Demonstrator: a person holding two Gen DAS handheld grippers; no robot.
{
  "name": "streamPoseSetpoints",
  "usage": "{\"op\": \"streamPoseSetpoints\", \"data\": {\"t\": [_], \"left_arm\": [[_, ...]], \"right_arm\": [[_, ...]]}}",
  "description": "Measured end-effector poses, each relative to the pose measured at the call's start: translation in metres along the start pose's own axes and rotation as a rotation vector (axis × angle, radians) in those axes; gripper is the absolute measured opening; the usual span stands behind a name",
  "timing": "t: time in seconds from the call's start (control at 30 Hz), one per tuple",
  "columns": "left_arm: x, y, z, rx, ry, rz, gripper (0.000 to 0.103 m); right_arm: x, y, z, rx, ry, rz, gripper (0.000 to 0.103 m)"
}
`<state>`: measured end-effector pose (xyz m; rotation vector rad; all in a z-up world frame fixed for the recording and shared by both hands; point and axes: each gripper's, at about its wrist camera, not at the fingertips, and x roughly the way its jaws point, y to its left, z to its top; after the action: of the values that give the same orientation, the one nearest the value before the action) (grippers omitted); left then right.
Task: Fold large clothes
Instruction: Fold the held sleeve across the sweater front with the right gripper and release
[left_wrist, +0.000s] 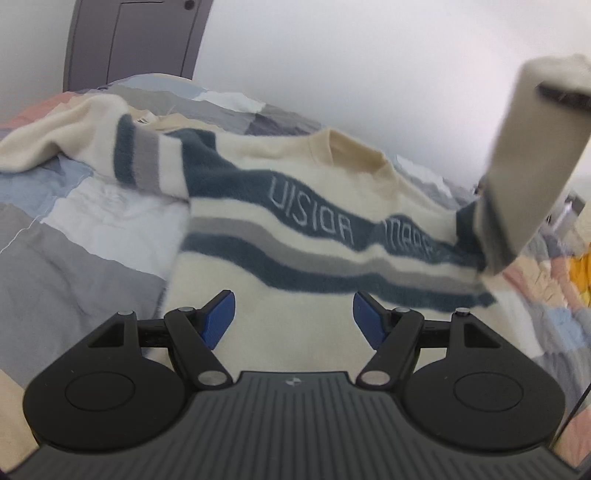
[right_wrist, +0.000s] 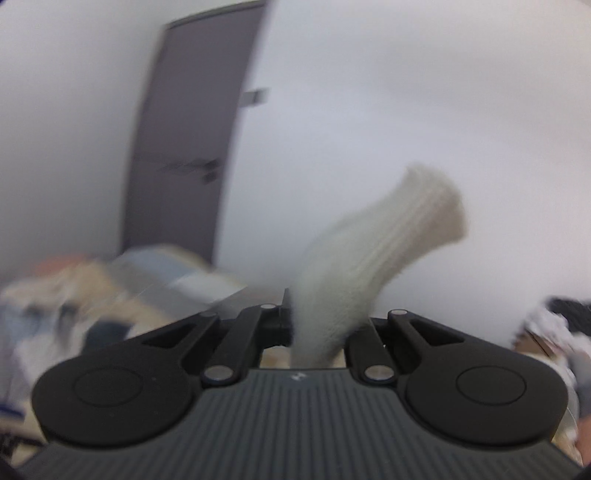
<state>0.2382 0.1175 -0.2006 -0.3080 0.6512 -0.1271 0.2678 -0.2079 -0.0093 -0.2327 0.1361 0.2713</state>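
Note:
A cream sweater (left_wrist: 295, 206) with blue and grey stripes and pale lettering lies spread on the bed. My left gripper (left_wrist: 293, 317) is open and empty, hovering over the sweater's lower body, its blue pads (left_wrist: 219, 319) apart. The sweater's right sleeve (left_wrist: 532, 166) is lifted up into the air at the right. My right gripper (right_wrist: 325, 325) is shut on the sleeve's cream ribbed cuff (right_wrist: 388, 236), which sticks up between the jaws. The right wrist view is blurred by motion.
The bed has a patchwork quilt (left_wrist: 74, 221) in grey, blue and pink. A grey door (left_wrist: 133, 40) stands behind the bed, also in the right wrist view (right_wrist: 184, 140). A yellow item (left_wrist: 580, 273) lies at the far right. White wall behind.

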Motion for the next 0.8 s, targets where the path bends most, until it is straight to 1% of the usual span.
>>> {"op": "streamPoseSetpoints", "data": {"t": [0.1, 0.23, 0.33, 0.4, 0.47, 0.53, 0.63, 0.67, 0.7, 0.77, 0.8], "left_arm": [[-0.010, 0.010, 0.000, -0.047, -0.036, -0.019, 0.075], [-0.020, 0.019, 0.003, -0.093, -0.074, -0.053, 0.075], [-0.020, 0.025, 0.006, -0.118, -0.090, -0.064, 0.075], [-0.017, 0.028, 0.008, -0.132, -0.086, -0.066, 0.075], [-0.014, 0.031, 0.008, -0.143, -0.074, -0.073, 0.075], [-0.012, 0.033, 0.007, -0.151, -0.061, -0.086, 0.075], [-0.011, 0.031, 0.006, -0.143, -0.056, -0.098, 0.075], [-0.011, 0.030, 0.006, -0.138, -0.059, -0.099, 0.075], [-0.011, 0.029, 0.005, -0.134, -0.061, -0.104, 0.075], [-0.012, 0.027, 0.006, -0.127, -0.059, -0.117, 0.075], [-0.013, 0.027, 0.006, -0.117, -0.062, -0.120, 0.075]], "right_arm": [[0.010, 0.053, -0.020, -0.053, 0.053, 0.090, 0.010], [0.009, 0.133, -0.062, -0.200, 0.123, 0.202, 0.010], [0.013, 0.180, -0.098, -0.304, 0.224, 0.269, 0.011], [0.012, 0.201, -0.122, -0.331, 0.283, 0.312, 0.013], [0.012, 0.212, -0.139, -0.347, 0.325, 0.333, 0.013], [0.011, 0.210, -0.148, -0.312, 0.357, 0.349, 0.013], [0.008, 0.198, -0.150, -0.248, 0.369, 0.392, 0.020], [0.005, 0.193, -0.149, -0.219, 0.374, 0.407, 0.029], [0.003, 0.188, -0.147, -0.188, 0.384, 0.427, 0.045], [-0.004, 0.179, -0.144, -0.129, 0.393, 0.455, 0.059], [-0.008, 0.174, -0.142, -0.099, 0.395, 0.473, 0.059]]}}
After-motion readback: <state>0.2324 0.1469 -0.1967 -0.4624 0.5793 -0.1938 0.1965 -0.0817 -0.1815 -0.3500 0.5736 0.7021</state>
